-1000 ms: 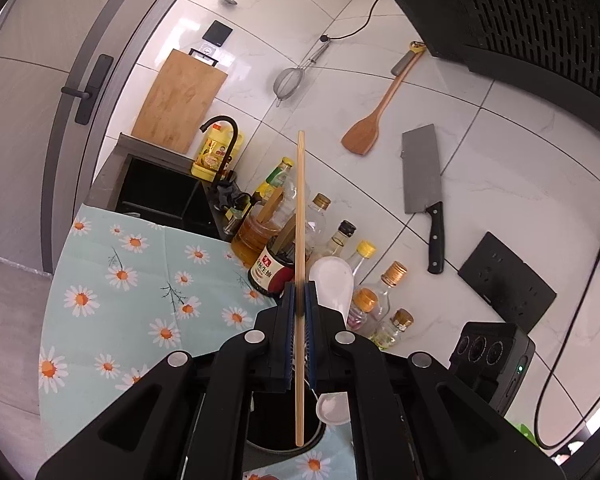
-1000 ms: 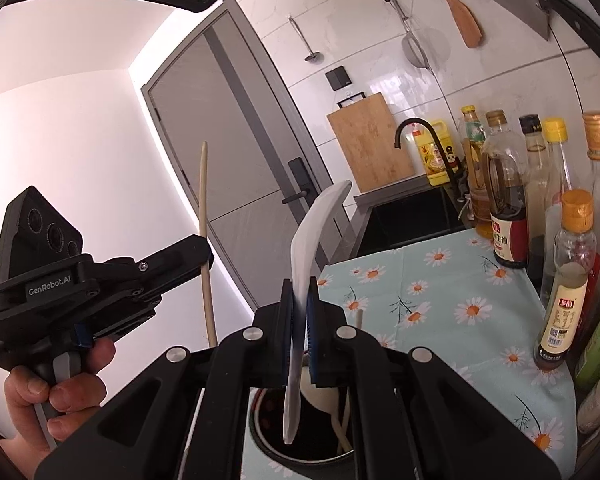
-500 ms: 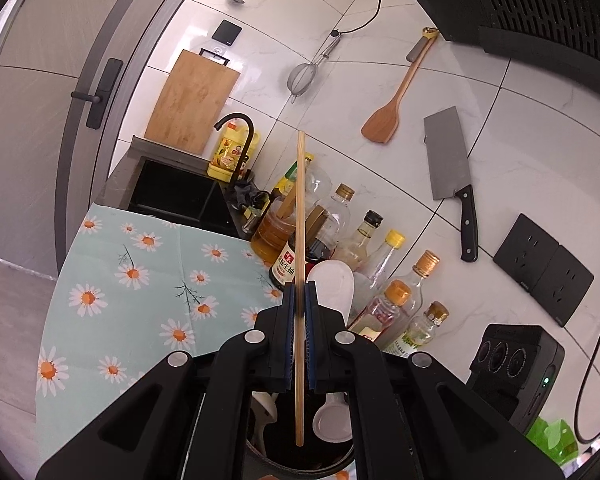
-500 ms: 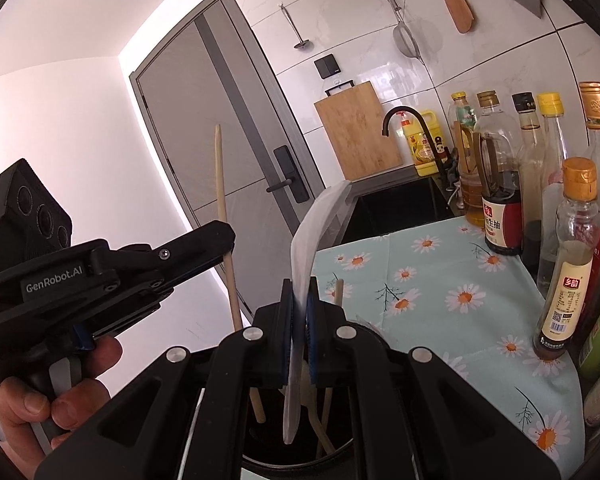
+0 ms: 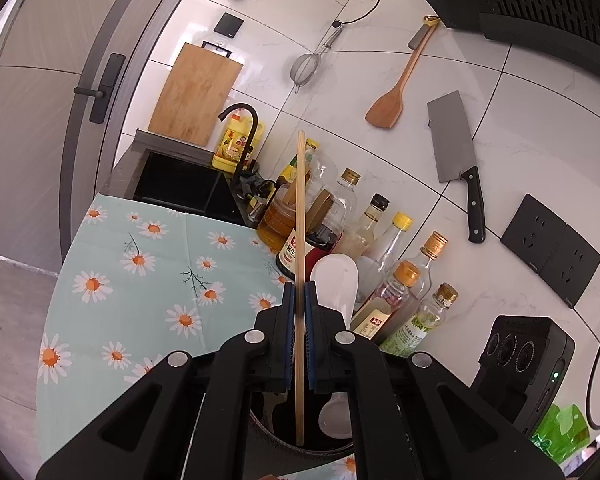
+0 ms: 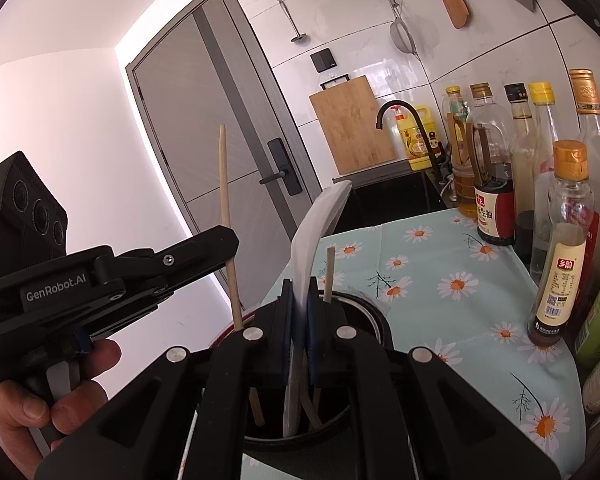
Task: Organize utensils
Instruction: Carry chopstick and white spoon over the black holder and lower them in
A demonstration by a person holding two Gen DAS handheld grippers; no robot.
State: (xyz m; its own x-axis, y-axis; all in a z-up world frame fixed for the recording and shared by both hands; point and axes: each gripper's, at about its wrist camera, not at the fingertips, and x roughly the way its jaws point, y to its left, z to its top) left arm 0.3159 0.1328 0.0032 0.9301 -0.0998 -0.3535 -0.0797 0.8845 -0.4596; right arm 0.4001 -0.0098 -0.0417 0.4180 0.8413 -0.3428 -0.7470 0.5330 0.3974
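Observation:
My left gripper is shut on a long wooden chopstick held upright, its lower end inside a dark round holder. In the right wrist view my right gripper is shut on a white spoon, also upright, with its lower end down in the same holder. A second chopstick stands loose in the holder. The left gripper and its chopstick show at the left of that view, gripped by a hand. Another white spoon lies in the holder.
The holder stands on a daisy-print cloth. Several sauce and oil bottles line the wall on the right. Behind are a black sink, a faucet and a cutting board. A cleaver and a wooden spatula hang on the tiles.
Both grippers have sunk a little. The chopstick and the white spoon reach deeper into the holder, and more of its rim shows in the right wrist view.

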